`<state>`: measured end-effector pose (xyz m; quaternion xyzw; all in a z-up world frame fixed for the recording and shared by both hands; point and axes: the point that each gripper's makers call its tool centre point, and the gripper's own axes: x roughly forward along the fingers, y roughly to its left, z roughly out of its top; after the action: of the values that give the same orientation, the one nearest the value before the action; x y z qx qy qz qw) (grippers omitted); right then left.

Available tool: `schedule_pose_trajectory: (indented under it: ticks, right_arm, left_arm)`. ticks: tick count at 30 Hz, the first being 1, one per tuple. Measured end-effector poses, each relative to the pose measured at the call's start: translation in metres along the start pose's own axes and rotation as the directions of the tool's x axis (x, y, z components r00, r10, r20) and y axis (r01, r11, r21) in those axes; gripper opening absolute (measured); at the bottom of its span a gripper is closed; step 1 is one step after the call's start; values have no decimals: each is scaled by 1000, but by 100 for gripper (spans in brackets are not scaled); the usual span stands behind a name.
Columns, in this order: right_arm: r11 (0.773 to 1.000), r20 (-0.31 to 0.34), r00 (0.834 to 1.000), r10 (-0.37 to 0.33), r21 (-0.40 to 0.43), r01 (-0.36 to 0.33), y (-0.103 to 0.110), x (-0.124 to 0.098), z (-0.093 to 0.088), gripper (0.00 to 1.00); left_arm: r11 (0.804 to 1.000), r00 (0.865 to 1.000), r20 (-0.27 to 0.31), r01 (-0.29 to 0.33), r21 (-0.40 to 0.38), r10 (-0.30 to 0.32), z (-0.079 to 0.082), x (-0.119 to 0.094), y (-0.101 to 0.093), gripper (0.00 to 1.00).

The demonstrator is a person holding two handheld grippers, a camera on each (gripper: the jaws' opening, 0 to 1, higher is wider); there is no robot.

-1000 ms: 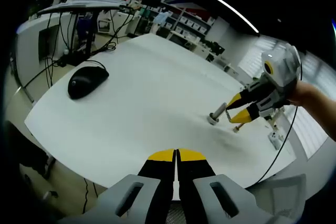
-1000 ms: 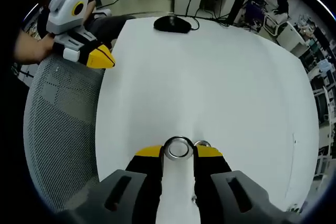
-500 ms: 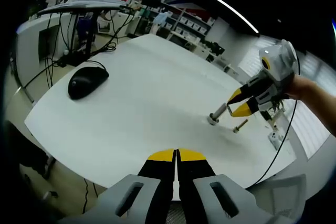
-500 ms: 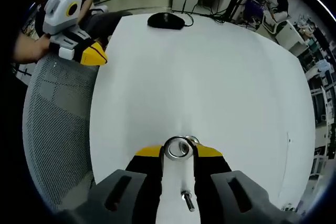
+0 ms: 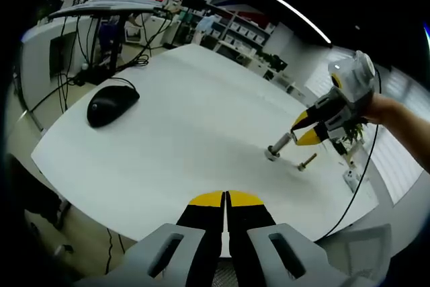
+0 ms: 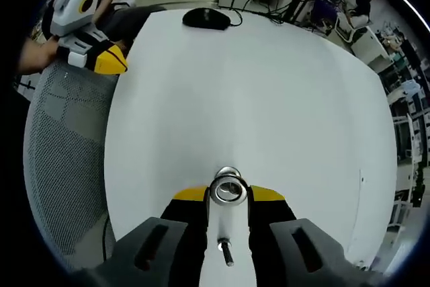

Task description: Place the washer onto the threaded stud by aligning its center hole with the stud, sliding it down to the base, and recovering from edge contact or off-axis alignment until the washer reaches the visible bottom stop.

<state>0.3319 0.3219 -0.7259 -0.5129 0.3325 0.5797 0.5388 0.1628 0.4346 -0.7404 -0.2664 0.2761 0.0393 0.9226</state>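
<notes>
Washer held over the white table, stud nearby

In the left gripper view, the left gripper had its jaws pressed together (nothing between them), while the right gripper gripped the washer above the table, a computer mouse well apart. In the right gripper view, the washer sat clamped between the jaws, the threaded stud lying just below.

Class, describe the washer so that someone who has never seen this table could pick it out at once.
Start at the broad white table. Near its close edge, the right gripper has yellow-tipped jaws, and the washer sits pinched between them. It is a shiny metal ring with an open centre hole, unlike the thin threaded stud lying behind it or the black mouse at the far edge.
</notes>
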Motion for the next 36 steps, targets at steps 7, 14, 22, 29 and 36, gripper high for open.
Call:
schedule_pose_trajectory:
  ticks: [7, 14, 22, 29, 36]
  right_arm:
    - [1000, -25, 1000, -9, -23, 8, -5, 3, -3, 22]
    - [1000, -32, 999, -3, -27, 2, -7, 7, -3, 22]
    - [999, -30, 999, 15, -28, -16, -6, 8, 0, 22]
    - [999, -38, 999, 25, -35, -27, -7, 13, -1, 22]
    - [999, -49, 998, 39, -34, -41, -8, 19, -3, 22]
  left_arm:
    - [1000, 1000, -2, 0, 1, 0, 0, 0, 0, 0]
    - [1000, 1000, -3, 0, 0, 0, 0, 0, 0, 0]
    - [1000, 1000, -7, -1, 2, 1, -1, 1, 0, 0]
    - [1000, 1000, -5, -1, 0, 1, 0, 0, 0, 0]
    - [1000, 1000, -2, 0, -1, 0, 0, 0, 0, 0]
